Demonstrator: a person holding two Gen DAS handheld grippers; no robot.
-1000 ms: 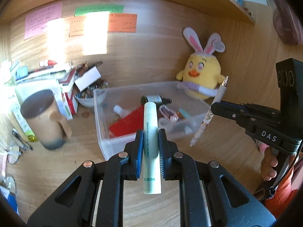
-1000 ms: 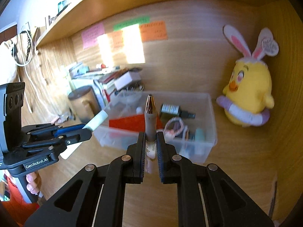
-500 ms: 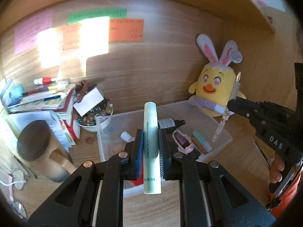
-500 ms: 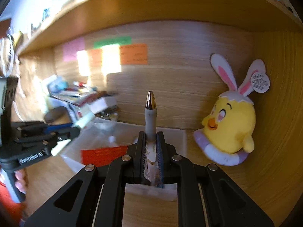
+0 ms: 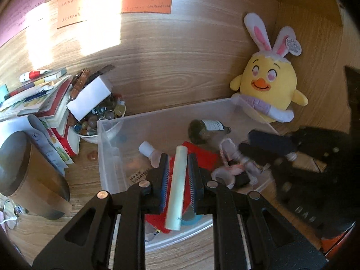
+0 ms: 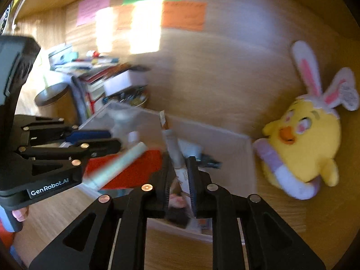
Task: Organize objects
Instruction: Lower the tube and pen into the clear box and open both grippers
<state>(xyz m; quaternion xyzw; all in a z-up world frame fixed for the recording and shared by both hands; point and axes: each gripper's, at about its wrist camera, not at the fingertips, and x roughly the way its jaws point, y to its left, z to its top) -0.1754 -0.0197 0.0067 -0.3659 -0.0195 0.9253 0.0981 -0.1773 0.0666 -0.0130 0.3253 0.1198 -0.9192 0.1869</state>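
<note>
The left gripper (image 5: 177, 175) clamps a pale tube (image 5: 177, 186) mid-length above the clear bin (image 5: 112, 157). It looks light, stiff and slick. The right gripper (image 6: 179, 175) pinches a pen (image 6: 172, 146).

Both tools have dropped toward the clear plastic storage bin (image 5: 112, 157) since a second ago. Left tool (image 5: 177, 175), earlier short of the bin's near wall, now over its interior, pale green cylindrical tube (image 5: 176, 186) above the red flat card (image 5: 202, 157). Right tool (image 6: 178, 180) now over the bin's right half, its patterned pen (image 6: 172, 144) tilted left; jaws look wider apart, view blurred.
</note>
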